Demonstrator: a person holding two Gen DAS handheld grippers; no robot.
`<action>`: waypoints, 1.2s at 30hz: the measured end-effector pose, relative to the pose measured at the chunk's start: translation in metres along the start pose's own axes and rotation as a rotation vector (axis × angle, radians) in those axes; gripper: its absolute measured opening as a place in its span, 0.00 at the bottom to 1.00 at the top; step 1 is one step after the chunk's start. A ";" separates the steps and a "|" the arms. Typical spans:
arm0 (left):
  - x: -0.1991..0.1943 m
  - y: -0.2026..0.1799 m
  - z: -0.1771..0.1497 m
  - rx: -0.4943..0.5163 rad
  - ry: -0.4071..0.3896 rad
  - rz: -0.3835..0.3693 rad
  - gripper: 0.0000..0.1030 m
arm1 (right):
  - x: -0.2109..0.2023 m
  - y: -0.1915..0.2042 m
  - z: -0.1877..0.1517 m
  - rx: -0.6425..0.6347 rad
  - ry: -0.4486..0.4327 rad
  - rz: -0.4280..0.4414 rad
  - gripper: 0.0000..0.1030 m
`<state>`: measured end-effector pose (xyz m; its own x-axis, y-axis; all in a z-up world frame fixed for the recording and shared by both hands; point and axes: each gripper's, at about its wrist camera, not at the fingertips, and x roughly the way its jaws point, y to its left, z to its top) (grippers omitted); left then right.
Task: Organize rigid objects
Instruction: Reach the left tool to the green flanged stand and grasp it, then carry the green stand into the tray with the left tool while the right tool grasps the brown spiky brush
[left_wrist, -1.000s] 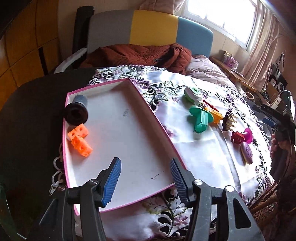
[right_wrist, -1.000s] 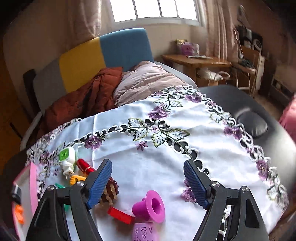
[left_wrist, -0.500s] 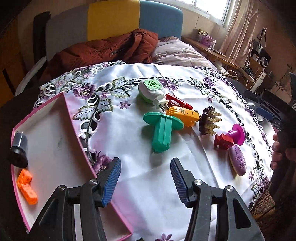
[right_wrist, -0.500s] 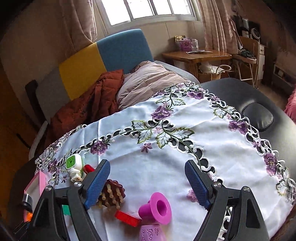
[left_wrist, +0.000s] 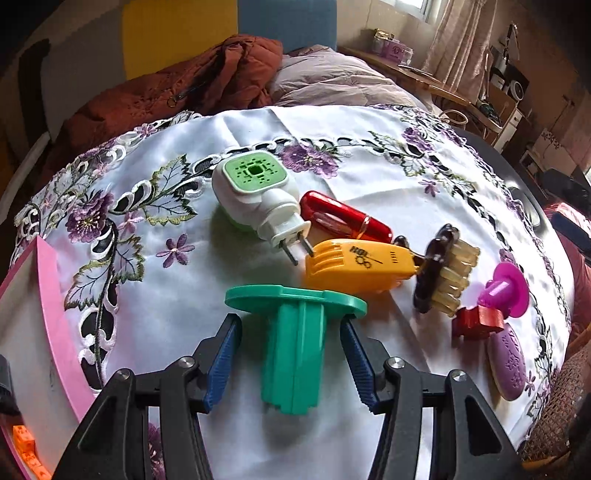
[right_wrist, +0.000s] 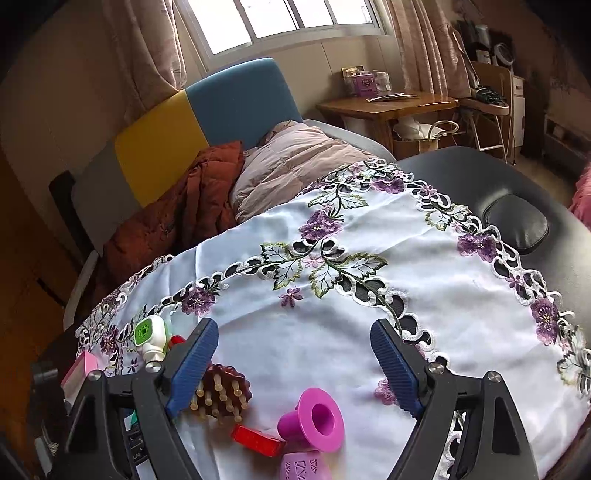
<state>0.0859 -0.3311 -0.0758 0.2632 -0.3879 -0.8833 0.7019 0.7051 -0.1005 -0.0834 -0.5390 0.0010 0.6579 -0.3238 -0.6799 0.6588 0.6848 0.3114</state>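
I am holding the left gripper (left_wrist: 291, 352) spread wide, its blue pads either side of the green plastic piece (left_wrist: 293, 339) and not yet touching it. The piece is lying right between my fingers, its ribbed stem pointing back toward me and its flat disc end just ahead of the fingertips. It looks like light, stiff moulded plastic, probably a little slick on the embroidered tablecloth (left_wrist: 369, 147), so I am judging the stem the place to take hold: its flat ribbed sides should give the pads purchase, whereas the thin disc would likely tip or skate.

Just past the disc, ahead and slightly right, the yellow comb guard (left_wrist: 354, 264) is lying against a white plug-in unit (left_wrist: 258, 199) and a red case (left_wrist: 343, 219). Off to my left, the pink tray (left_wrist: 51, 314) is waiting, with orange blocks (left_wrist: 26, 448) in its near corner.

My right gripper (right_wrist: 293, 363) is also gaping open, holding nothing. Beneath it, close in, a magenta spool (right_wrist: 314, 419), a red block (right_wrist: 256, 439) and a brown bristle brush (right_wrist: 221, 391) are sitting together; beyond lies bare cloth.
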 end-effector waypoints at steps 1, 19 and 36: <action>0.000 0.002 -0.001 -0.014 -0.024 0.007 0.47 | -0.001 -0.002 0.001 0.009 -0.008 -0.004 0.83; -0.051 -0.043 -0.092 0.099 -0.074 -0.023 0.29 | 0.029 -0.028 -0.005 0.145 0.169 0.025 0.83; -0.049 -0.041 -0.109 0.085 -0.124 -0.022 0.29 | 0.028 0.054 -0.029 -0.219 0.231 0.217 0.79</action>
<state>-0.0274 -0.2763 -0.0783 0.3228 -0.4770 -0.8175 0.7605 0.6449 -0.0760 -0.0402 -0.4921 -0.0205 0.6574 -0.0176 -0.7533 0.4032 0.8528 0.3319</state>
